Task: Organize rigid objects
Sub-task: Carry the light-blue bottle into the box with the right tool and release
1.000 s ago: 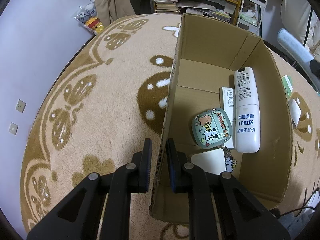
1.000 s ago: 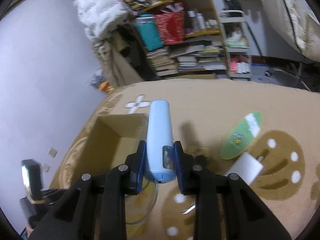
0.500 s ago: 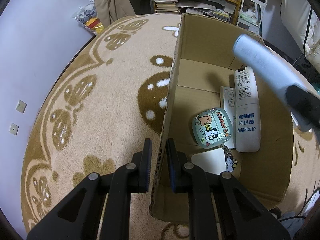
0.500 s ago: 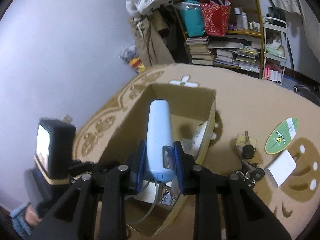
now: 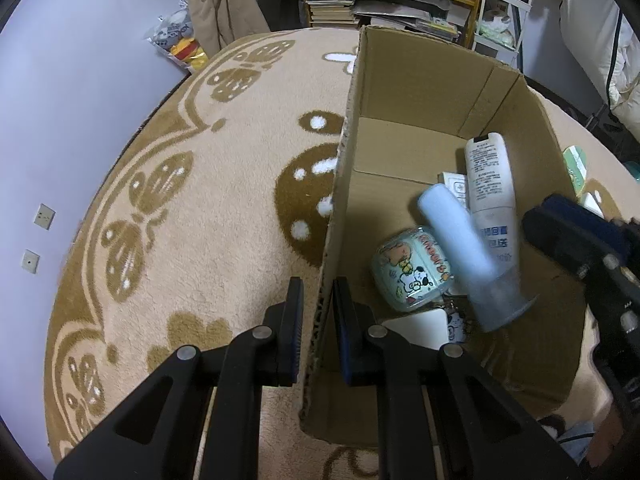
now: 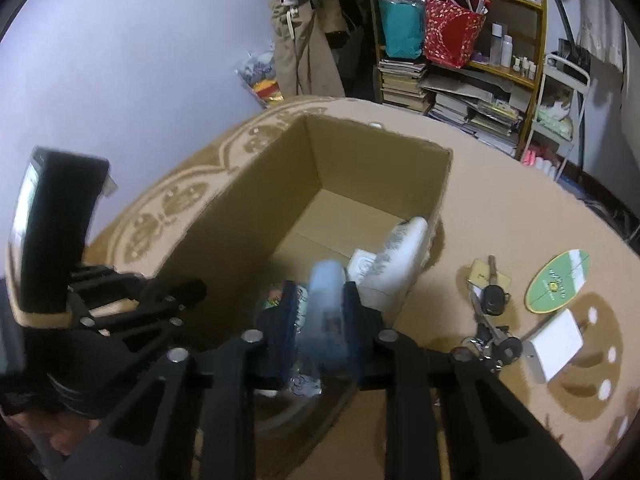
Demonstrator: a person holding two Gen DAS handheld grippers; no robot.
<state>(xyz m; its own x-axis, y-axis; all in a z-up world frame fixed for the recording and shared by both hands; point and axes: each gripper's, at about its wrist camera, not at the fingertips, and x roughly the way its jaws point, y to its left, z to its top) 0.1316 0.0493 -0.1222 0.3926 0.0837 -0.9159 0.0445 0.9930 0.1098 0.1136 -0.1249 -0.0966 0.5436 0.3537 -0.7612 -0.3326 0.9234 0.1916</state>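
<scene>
Left gripper (image 5: pixel 316 304) jaws clenched on the left wall of the cardboard box (image 5: pixel 420 68), steadying it. Inside already: cartoon case (image 5: pixel 412 270), white remote (image 5: pixel 490 176), flat white items. The light blue tube (image 5: pixel 456 236) is blurred, seemingly dropping into the box; right gripper (image 6: pixel 320 312) jaws have just been closing, with the tube seen between them, grip unclear. Still out on the carpet (image 6: pixel 520 208): keys (image 6: pixel 494 320), green oval card (image 6: pixel 558 282), white charger (image 6: pixel 556 344). Roughly halfway.

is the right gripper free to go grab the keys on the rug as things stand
Probably not yet: the right gripper is shut on the light blue tube over the cardboard box. The keys lie uncovered on the rug beside it.
</scene>
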